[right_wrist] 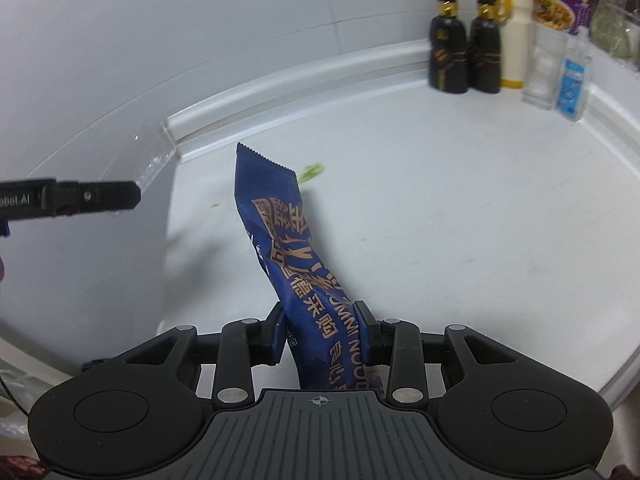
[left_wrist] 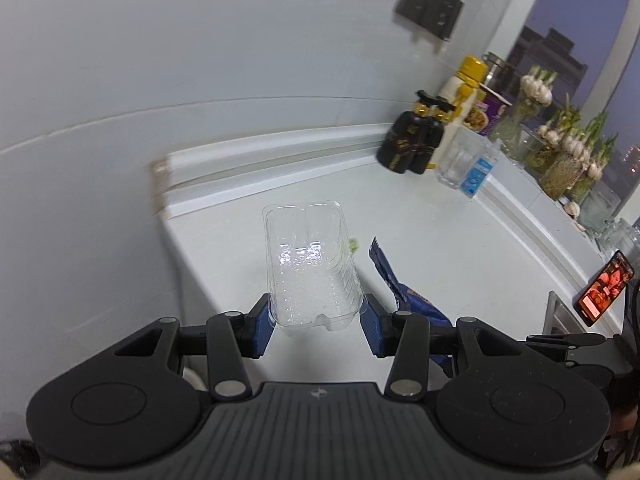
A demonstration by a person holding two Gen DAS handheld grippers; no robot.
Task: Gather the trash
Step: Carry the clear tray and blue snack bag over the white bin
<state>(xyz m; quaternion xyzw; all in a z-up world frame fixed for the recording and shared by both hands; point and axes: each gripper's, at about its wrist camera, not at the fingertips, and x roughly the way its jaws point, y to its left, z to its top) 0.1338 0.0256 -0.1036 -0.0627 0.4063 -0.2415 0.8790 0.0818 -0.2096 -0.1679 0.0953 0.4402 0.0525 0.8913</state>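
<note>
My left gripper [left_wrist: 316, 330] is shut on a clear plastic tray [left_wrist: 310, 268] and holds it above the white counter [left_wrist: 420, 220]. My right gripper [right_wrist: 322, 334] is shut on a blue noodle wrapper [right_wrist: 288, 248] that sticks up and forward over the counter [right_wrist: 440, 200]. The wrapper also shows in the left wrist view [left_wrist: 394, 280], right of the tray. A small green scrap [right_wrist: 311, 171] lies on the counter beyond the wrapper; it also shows behind the tray [left_wrist: 354, 245]. The left gripper's finger [right_wrist: 96, 198] and the tray's edge [right_wrist: 154, 160] show at the left of the right wrist view.
Two black bottles [right_wrist: 464, 56], a white bottle [right_wrist: 516, 40], a glass [right_wrist: 544, 68], a small clear bottle [right_wrist: 572, 80] and a noodle cup [right_wrist: 560, 4] stand at the back right. Jars of sprouting garlic [left_wrist: 568, 156] line the window sill. A phone [left_wrist: 604, 288] leans near the sink edge [left_wrist: 560, 316].
</note>
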